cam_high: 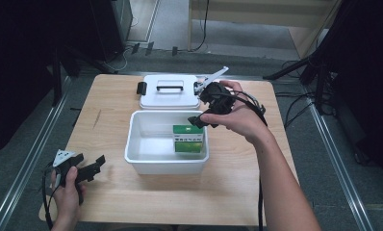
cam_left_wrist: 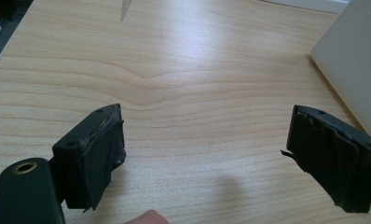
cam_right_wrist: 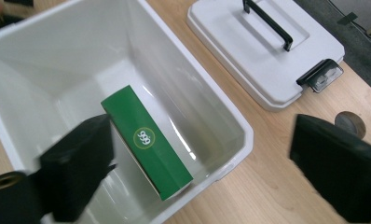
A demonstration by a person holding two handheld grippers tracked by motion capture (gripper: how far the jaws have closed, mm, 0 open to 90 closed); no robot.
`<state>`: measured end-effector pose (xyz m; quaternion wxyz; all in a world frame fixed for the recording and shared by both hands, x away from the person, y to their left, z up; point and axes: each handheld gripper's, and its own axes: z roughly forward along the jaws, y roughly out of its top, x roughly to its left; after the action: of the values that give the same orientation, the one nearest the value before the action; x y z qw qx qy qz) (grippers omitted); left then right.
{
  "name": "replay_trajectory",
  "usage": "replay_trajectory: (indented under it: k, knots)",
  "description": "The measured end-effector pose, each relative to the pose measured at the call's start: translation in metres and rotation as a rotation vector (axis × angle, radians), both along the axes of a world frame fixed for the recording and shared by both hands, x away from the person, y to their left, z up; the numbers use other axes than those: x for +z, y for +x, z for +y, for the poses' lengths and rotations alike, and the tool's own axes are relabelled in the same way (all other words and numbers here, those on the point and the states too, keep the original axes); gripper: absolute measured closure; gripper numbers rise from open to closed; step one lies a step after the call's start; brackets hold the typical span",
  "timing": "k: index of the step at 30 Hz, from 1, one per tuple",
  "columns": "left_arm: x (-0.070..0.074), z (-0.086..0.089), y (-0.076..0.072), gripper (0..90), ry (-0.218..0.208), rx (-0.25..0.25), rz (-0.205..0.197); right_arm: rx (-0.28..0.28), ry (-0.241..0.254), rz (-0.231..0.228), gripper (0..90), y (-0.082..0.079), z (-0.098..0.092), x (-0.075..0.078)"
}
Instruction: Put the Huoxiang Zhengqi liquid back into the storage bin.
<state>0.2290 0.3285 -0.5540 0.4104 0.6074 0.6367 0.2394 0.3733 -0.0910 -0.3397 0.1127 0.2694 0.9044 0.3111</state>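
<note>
A green box (cam_high: 188,137) marked 666 (cam_right_wrist: 148,145) stands on its edge inside the white bin (cam_high: 136,126), against the bin's right wall. My right gripper (cam_high: 206,115) hovers above the bin's far right corner, open, with nothing between its jaws (cam_right_wrist: 200,172). My left gripper (cam_high: 95,166) rests low over the table near the front left, open and empty (cam_left_wrist: 204,158). The bin wall (cam_left_wrist: 356,60) lies off to its right.
The bin's white lid (cam_high: 169,91) with a black handle (cam_right_wrist: 267,22) and side latches lies flat behind the bin. A round hole (cam_right_wrist: 347,122) sits in the wooden tabletop (cam_high: 228,187). Cables and stand legs crowd the floor beyond the table.
</note>
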Motion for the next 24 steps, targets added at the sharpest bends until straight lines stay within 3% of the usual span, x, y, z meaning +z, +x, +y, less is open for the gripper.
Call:
replay_trajectory:
  k: [4,14,24]
  knots:
    - [0.000,0.000,0.000,11.9,-0.002,-0.001,-0.001,-0.066,0.072,-0.037,0.0,-0.008,-0.012,-0.001]
    - [0.000,0.000,0.000,11.9,-0.001,0.000,0.000,-0.204,0.174,-0.131,0.0,-0.026,-0.050,-0.018]
    - [0.000,0.000,-0.001,11.9,0.004,-0.002,0.003,-0.288,0.286,-0.177,0.0,-0.044,-0.083,-0.044]
